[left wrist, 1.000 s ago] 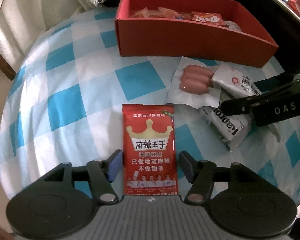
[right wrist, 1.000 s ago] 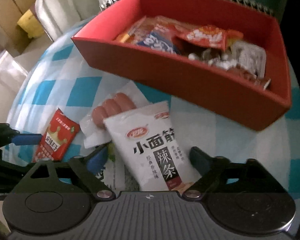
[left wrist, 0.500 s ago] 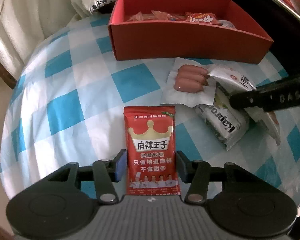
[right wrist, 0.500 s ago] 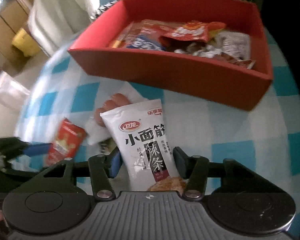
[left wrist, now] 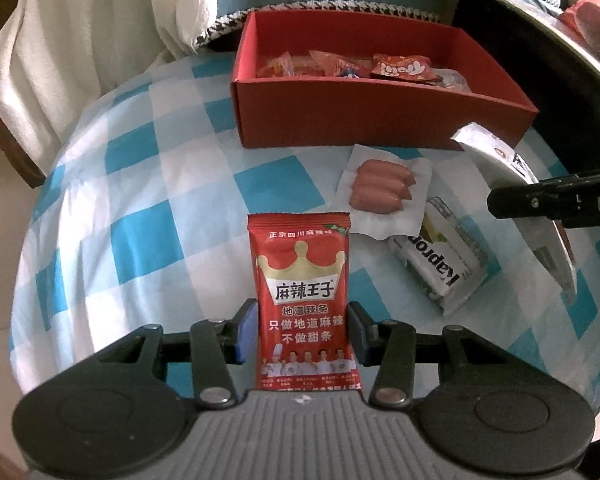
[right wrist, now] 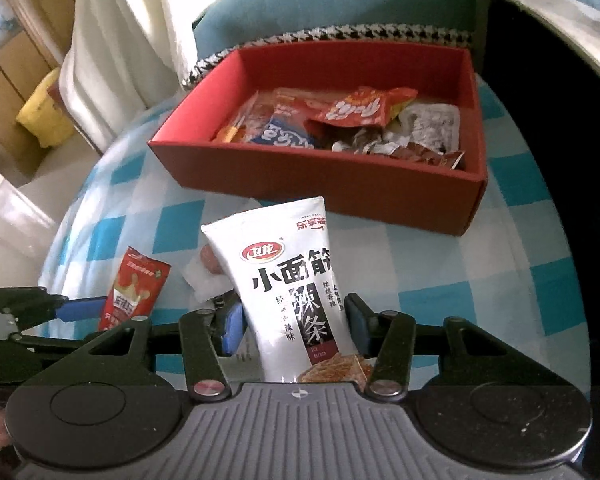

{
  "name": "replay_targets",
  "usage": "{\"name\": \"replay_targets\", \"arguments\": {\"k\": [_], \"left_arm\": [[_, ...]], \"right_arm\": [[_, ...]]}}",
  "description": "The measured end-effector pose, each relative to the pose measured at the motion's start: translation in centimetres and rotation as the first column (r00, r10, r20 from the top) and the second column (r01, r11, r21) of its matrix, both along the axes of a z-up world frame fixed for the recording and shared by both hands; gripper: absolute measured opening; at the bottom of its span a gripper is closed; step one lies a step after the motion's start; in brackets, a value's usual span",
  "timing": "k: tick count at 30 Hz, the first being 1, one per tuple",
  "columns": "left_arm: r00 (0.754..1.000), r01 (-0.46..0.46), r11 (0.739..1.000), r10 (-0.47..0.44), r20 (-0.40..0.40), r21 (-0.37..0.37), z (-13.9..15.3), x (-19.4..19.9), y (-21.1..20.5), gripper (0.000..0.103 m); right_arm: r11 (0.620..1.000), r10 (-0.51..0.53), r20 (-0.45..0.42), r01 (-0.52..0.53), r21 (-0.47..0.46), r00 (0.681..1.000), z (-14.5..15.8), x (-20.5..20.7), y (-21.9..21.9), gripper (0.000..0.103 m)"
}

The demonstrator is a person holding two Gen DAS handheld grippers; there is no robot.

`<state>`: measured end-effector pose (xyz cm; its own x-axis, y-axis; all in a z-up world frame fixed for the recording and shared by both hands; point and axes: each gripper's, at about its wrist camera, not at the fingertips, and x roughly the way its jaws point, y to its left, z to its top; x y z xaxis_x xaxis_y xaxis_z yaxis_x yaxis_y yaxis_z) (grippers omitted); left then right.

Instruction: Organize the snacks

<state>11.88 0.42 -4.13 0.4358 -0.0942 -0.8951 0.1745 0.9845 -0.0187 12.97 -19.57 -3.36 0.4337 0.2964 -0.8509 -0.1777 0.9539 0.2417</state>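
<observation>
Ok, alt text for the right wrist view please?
The right gripper jaws are closing on a white snack packet, lifted above a blue-checked tablecloth. Behind sits an open red box of snacks; the left gripper holds a red packet.

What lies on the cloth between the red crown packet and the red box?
In the left wrist view, only bare checked cloth separates the red crown packet from the red box; the sausage pack lies off to the right.
</observation>
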Motion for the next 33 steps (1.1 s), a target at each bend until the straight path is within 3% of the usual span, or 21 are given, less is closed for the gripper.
{"name": "replay_targets", "arguments": {"k": [8, 11, 13, 15, 18, 20, 22, 25, 27, 33], "left_arm": [[0.998, -0.013, 0.999, 0.015, -0.058, 0.045, -1.6, 0.7, -0.1, 0.043], [0.998, -0.026, 0.998, 0.029, -0.064, 0.049, -1.9, 0.9, -0.1, 0.052], [0.997, -0.028, 0.998, 0.032, -0.064, 0.056, -2.2, 0.9, -0.2, 0.072], [0.998, -0.037, 0.996, 0.041, -0.057, 0.081, -2.6, 1.0, -0.3, 0.081], [0.998, -0.037, 0.997, 0.040, -0.051, 0.064, -2.7, 0.9, -0.2, 0.078], [0.999, -0.028, 0.998, 0.031, -0.041, 0.059, -2.5, 0.7, -0.3, 0.068], [1.000, -0.009, 0.998, 0.011, -0.028, 0.059, -2.1, 0.4, -0.6, 0.046], [1.000, 0.000, 0.999, 0.001, -0.029, 0.055, -1.8, 0.2, -0.8, 0.042], [0.999, 0.000, 0.999, 0.001, -0.032, 0.040, -1.5, 0.1, -0.8, 0.040], [0.999, -0.007, 1.000, 0.007, 0.031, 0.000, 0.2, 0.1, -0.6, 0.040]], "right_arm": [[1.000, 0.011, -0.035, -0.012, -0.021, 0.999, -1.1, 0.5, 0.2, 0.059], [0.999, 0.012, -0.056, -0.014, -0.033, 0.998, -1.7, 0.8, 0.2, 0.059], [0.999, 0.019, -0.070, -0.021, -0.038, 0.997, -2.2, 0.8, 0.3, 0.060], [0.998, 0.023, -0.081, -0.027, -0.052, 0.996, -2.6, 0.8, 0.4, 0.060], [0.997, 0.027, -0.090, -0.034, -0.070, 0.996, -3.0, 0.8, 0.6, 0.063], [0.997, 0.028, -0.087, -0.035, -0.074, 0.996, -3.0, 0.8, 0.7, 0.065], [0.996, 0.028, -0.085, -0.035, -0.078, 0.996, -3.1, 0.7, 0.7, 0.067], [0.998, 0.017, -0.087, -0.021, -0.051, 0.996, -3.3, 0.6, 0.4, 0.062], [0.999, 0.010, -0.078, -0.014, -0.046, 0.997, -3.0, 0.5, 0.3, 0.052], [1.000, -0.029, -0.024, 0.029, -0.007, 0.999, -1.2, 0.3, -1.0, 0.049]]}}
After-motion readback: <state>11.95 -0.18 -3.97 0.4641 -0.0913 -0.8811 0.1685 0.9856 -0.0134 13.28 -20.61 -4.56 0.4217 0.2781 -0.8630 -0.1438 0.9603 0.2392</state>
